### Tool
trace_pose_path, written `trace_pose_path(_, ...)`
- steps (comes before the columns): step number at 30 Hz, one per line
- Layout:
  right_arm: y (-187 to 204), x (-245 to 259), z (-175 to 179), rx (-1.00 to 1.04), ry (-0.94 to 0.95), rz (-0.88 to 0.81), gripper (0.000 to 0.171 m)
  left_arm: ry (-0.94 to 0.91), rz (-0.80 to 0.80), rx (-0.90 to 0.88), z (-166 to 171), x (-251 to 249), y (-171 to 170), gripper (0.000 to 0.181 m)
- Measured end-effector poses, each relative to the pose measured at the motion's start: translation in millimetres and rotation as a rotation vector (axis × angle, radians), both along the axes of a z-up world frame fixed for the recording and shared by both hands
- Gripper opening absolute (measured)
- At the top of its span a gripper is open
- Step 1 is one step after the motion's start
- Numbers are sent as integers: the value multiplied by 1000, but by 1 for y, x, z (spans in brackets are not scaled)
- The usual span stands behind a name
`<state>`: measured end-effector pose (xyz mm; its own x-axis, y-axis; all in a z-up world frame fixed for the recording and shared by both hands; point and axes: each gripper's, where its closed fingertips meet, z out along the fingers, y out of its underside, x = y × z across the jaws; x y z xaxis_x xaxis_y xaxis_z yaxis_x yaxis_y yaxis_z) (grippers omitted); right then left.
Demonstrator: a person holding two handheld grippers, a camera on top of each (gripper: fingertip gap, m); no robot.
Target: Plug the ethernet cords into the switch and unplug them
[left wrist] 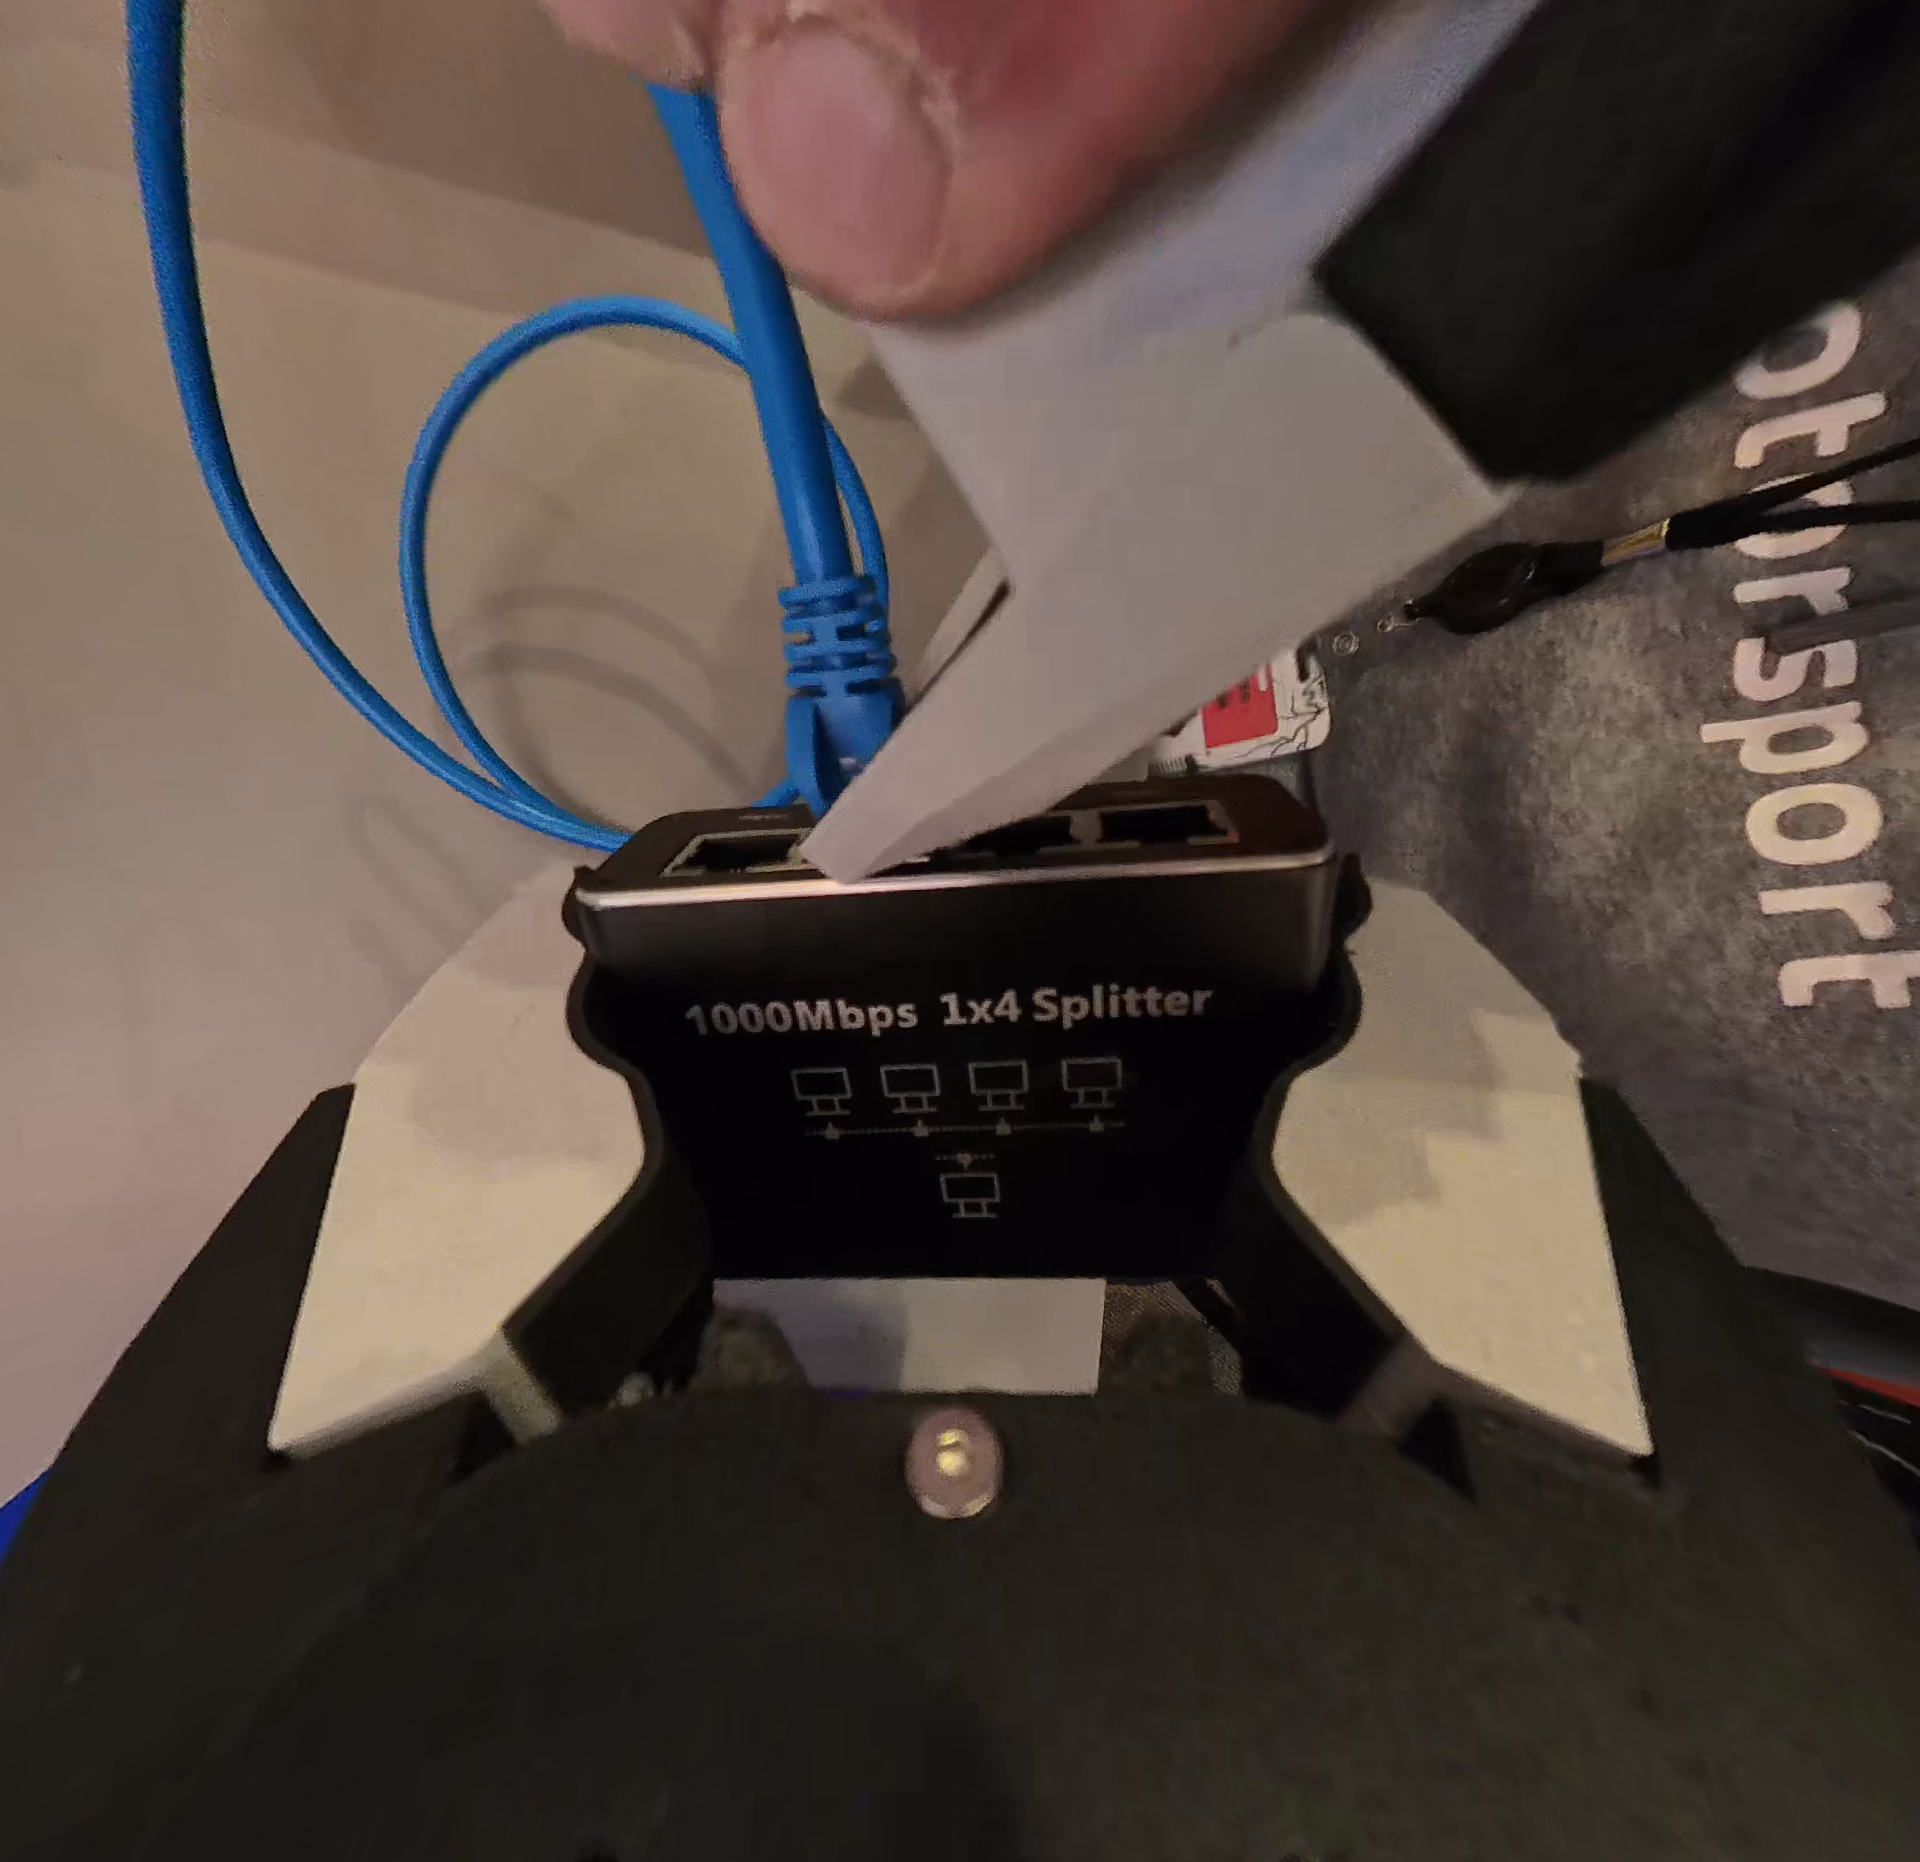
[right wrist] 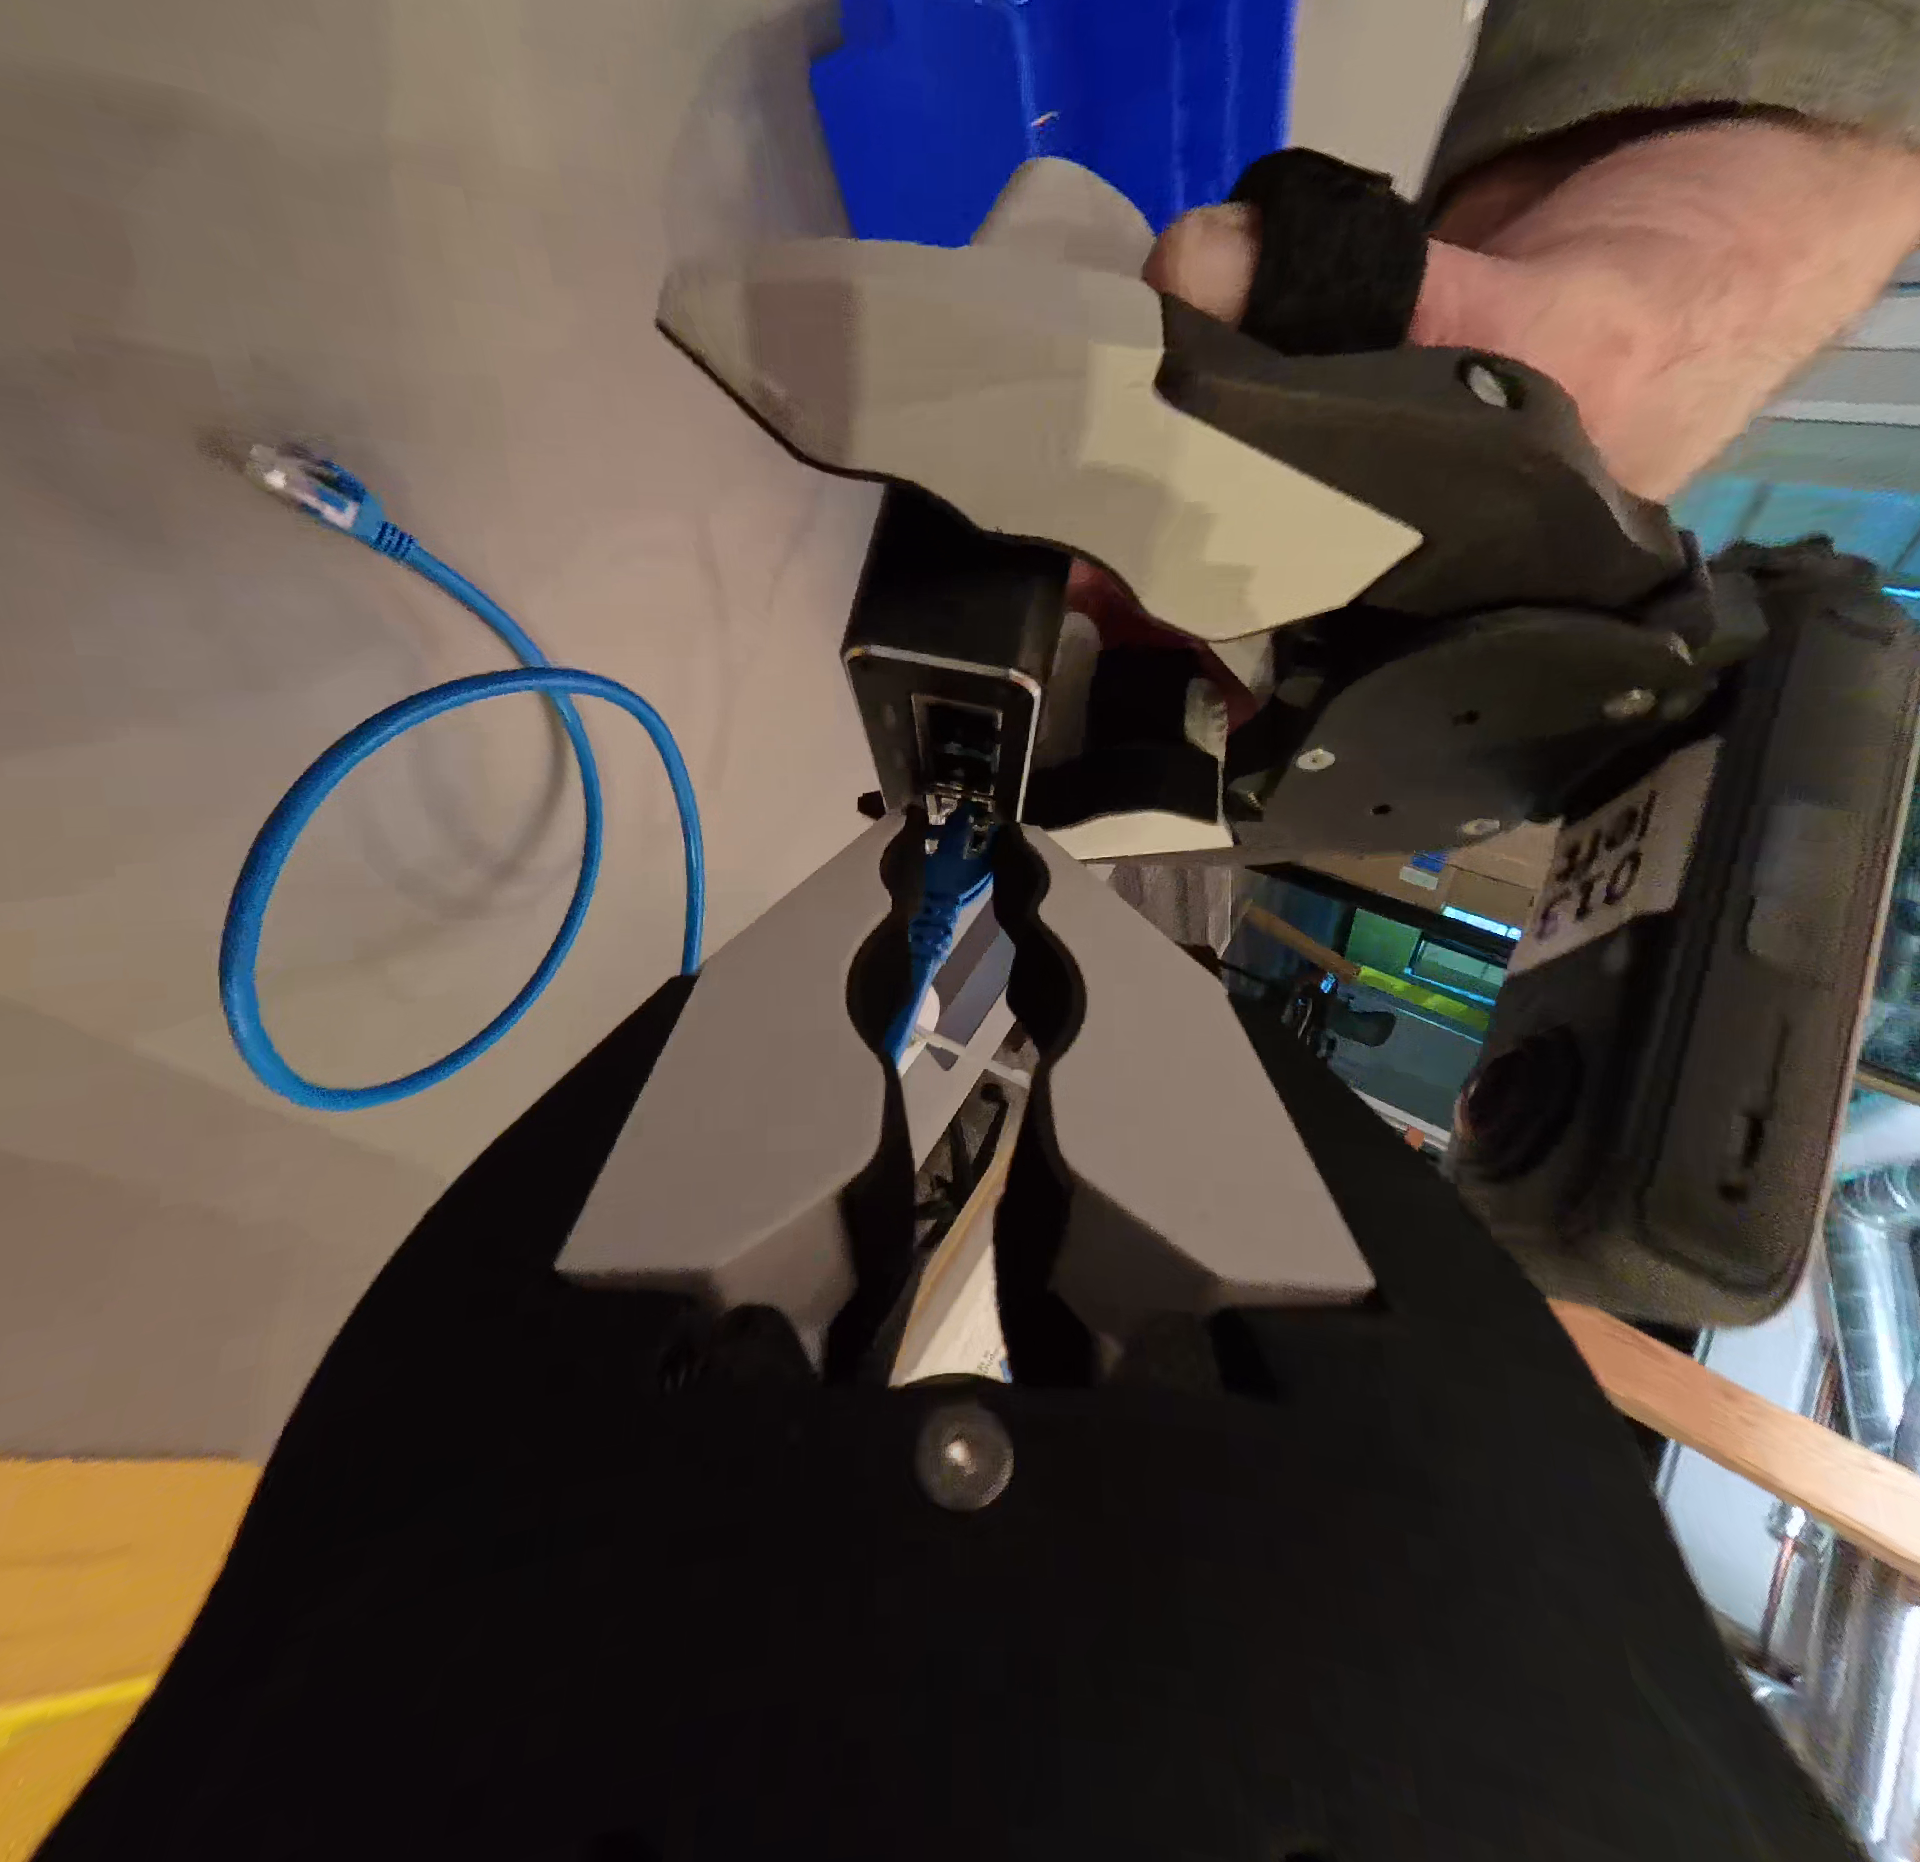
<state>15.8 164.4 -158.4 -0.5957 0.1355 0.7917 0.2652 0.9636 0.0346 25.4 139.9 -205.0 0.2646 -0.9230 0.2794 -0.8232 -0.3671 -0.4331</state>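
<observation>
My left gripper (left wrist: 961, 929) is shut on the black switch (left wrist: 956, 1085), gripping its two sides, with the port row facing away. My right gripper (right wrist: 945, 838) is shut on the blue ethernet cord (right wrist: 935, 919) just behind its plug. The plug sits at the mouth of an end port of the switch (right wrist: 951, 669); how deep it is in cannot be told. In the left wrist view the right gripper's grey finger (left wrist: 1039, 669) covers the second port from the left, with the cord's boot (left wrist: 831, 638) beside it. The cord's free plug (right wrist: 301, 482) lies on the table.
The cord loops over the grey table (right wrist: 208, 202). A blue bin (right wrist: 1039, 77) stands behind the switch. A wooden rail (right wrist: 1766, 1449) runs at the right. A person's hand (right wrist: 1662, 285) holds the left gripper. A grey sweater (left wrist: 1610, 981) is close on the right. There is about 4 centimeters between the tips of the two grippers.
</observation>
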Motion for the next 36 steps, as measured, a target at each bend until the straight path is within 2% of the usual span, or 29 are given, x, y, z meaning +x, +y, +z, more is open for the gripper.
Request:
trace_pose_path(10, -13, 8, -15, -29, -185, 54, 8, 22, -85, -37, -12, 1, -15, 127)
trace_pose_path(15, -6, 13, -12, -120, -139, 7, 9, 5, -55, -29, -13, -1, -11, 126)
trace_pose_path(17, -9, 21, -13, -172, -122, -7, 8, 27, 33, -26, -23, -18, 1, 126)
trace_pose_path(20, 15, 32, -5, -191, -45, -97, 7, 1, 50, -35, -27, -22, -5, 126)
trace_pose_path(24, 43, 58, 35, -220, 112, -223, 8, -27, 131, -7, -33, -31, 3, 126)
trace_pose_path(29, 100, 123, 105, -167, 297, -486, 8, -71, 180, 39, -33, -36, 7, 125)
trace_pose_path(36, 128, 218, 201, -37, 545, -728, 9, -46, 189, 55, -49, -37, 0, 126)
